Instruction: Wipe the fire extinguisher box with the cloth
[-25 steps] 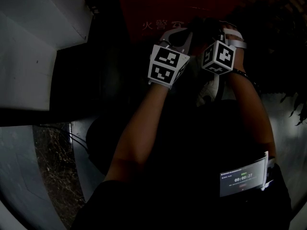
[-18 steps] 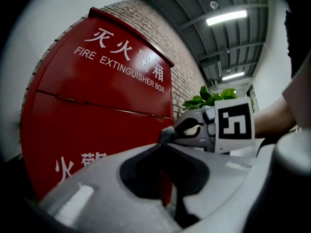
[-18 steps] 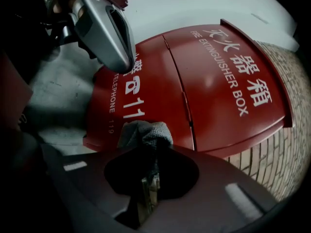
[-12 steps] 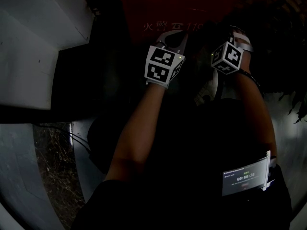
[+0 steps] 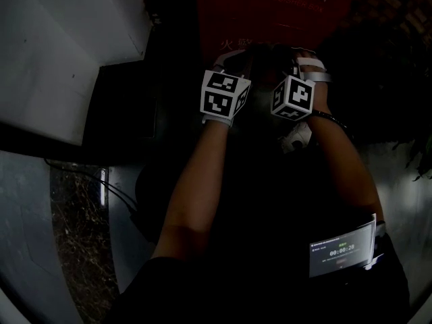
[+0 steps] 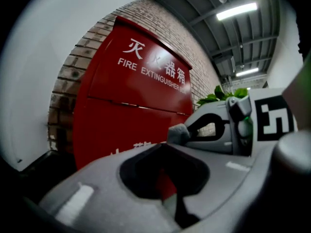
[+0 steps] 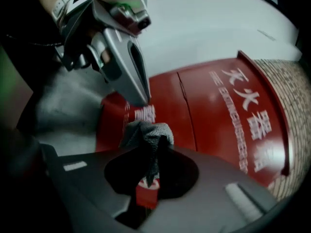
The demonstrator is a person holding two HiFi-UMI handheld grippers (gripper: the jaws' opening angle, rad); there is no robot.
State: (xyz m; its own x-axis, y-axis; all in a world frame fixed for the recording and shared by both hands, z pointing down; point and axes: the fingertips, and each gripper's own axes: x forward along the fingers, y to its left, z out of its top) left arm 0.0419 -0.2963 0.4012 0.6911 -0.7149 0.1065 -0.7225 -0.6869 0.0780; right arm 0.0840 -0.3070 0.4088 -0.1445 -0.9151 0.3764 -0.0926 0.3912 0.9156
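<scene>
The red fire extinguisher box [image 5: 283, 12] with white lettering stands right ahead, filling the left gripper view [image 6: 131, 96] and the right gripper view [image 7: 218, 115]. A grey cloth [image 7: 146, 135] is bunched between the jaws of my right gripper [image 7: 153, 152], which is shut on it close to the box's lower front. The cloth's tip [image 6: 179, 132] shows beside the right gripper's nose. My left gripper [image 6: 163, 144] is shut with nothing in it, just left of the right one. In the dark head view the left gripper [image 5: 239, 52] and right gripper [image 5: 300, 58] sit side by side before the box.
A white wall [image 5: 67, 46] juts out at the left, and a brick wall [image 6: 68, 81] backs the box. Green plant leaves [image 6: 218, 93] show to the right. Cables [image 5: 115, 191] lie on the floor at lower left. A timer display [image 5: 341, 248] is strapped to the right forearm.
My right gripper with the cloth swung right, then came back left and lower, closer to the left gripper. The head view shifted, so more of the box shows.
</scene>
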